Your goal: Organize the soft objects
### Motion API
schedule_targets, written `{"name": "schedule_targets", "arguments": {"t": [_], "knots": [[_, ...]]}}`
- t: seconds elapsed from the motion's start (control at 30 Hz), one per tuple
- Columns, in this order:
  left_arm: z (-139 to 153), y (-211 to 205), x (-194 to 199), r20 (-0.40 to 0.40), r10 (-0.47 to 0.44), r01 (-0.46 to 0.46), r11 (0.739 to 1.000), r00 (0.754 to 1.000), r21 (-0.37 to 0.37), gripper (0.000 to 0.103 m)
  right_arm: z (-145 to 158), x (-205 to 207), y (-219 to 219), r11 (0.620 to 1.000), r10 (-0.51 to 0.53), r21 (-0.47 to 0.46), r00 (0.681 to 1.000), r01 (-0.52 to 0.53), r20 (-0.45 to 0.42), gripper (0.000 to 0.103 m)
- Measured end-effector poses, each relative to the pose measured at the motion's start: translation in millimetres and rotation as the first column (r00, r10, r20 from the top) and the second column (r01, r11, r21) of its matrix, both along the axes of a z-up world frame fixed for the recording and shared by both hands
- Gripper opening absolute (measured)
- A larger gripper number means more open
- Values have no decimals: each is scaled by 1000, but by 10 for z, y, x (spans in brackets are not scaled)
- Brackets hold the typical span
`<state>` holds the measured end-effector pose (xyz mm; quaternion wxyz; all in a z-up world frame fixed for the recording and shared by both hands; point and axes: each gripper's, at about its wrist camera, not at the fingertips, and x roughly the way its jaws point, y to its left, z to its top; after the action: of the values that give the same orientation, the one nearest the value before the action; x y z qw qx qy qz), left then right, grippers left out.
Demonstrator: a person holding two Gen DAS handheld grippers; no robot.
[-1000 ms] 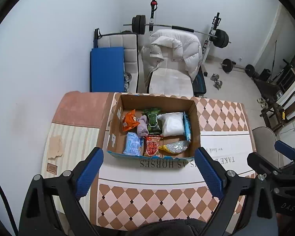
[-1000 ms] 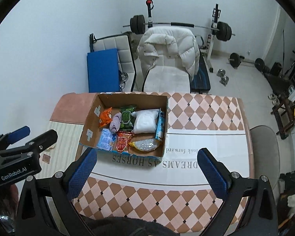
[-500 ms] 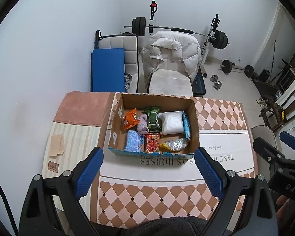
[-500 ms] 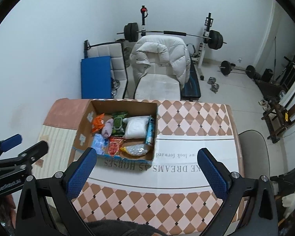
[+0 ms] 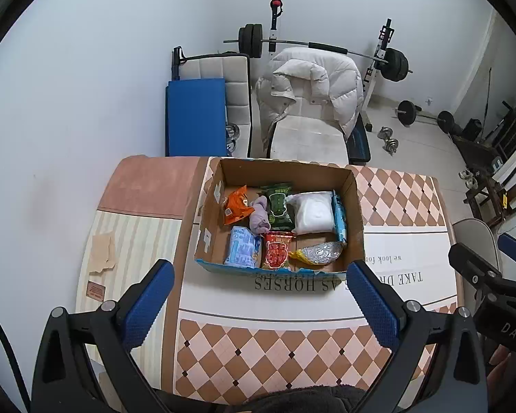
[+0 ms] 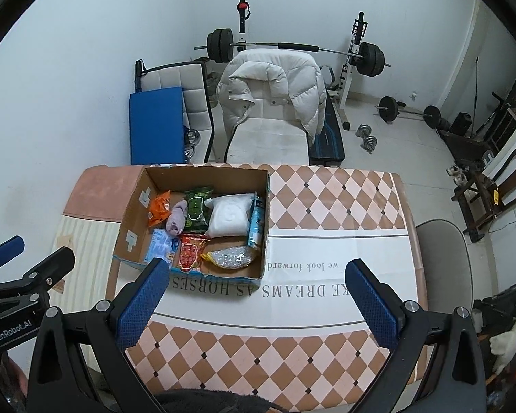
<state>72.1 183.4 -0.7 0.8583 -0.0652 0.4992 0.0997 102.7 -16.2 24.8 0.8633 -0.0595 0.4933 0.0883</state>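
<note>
A box (image 5: 356,206) stands on the desk (image 5: 292,330) straight ahead of the left tongs (image 5: 258,296), and ahead and to the left of the right tongs (image 6: 254,292). In the box, seen from the left tongs, a snack bag (image 5: 235,204), a sock (image 5: 259,215), a packet (image 5: 278,203) and a pillow pack (image 5: 313,211) lie in the far row from left to right, with a tissue pack (image 5: 243,246), a second packet (image 5: 277,250) and a bead bag (image 5: 321,251) nearer. Beyond the desk a chair (image 5: 309,137) stands with a jacket (image 5: 313,86) over its back, and a barbell rack (image 5: 326,48) is behind it.
</note>
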Motion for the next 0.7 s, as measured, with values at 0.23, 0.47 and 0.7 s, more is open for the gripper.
{"name": "schedule_targets", "arguments": {"t": [0.23,0.47,0.7], "knots": [[-20,23,17,-2,0,0,1000,1000,4,103,-43,24,13,1000,-3,-1,1000,3,-3,103],[-19,16,18,-2,1,-1,1000,1000,-1,103,-63,31,13,1000,-2,-3,1000,2,-2,103],[-16,8,16,0,4,-4,1000,1000,1,103,-54,35,10,1000,0,-2,1000,0,-2,103]]}}
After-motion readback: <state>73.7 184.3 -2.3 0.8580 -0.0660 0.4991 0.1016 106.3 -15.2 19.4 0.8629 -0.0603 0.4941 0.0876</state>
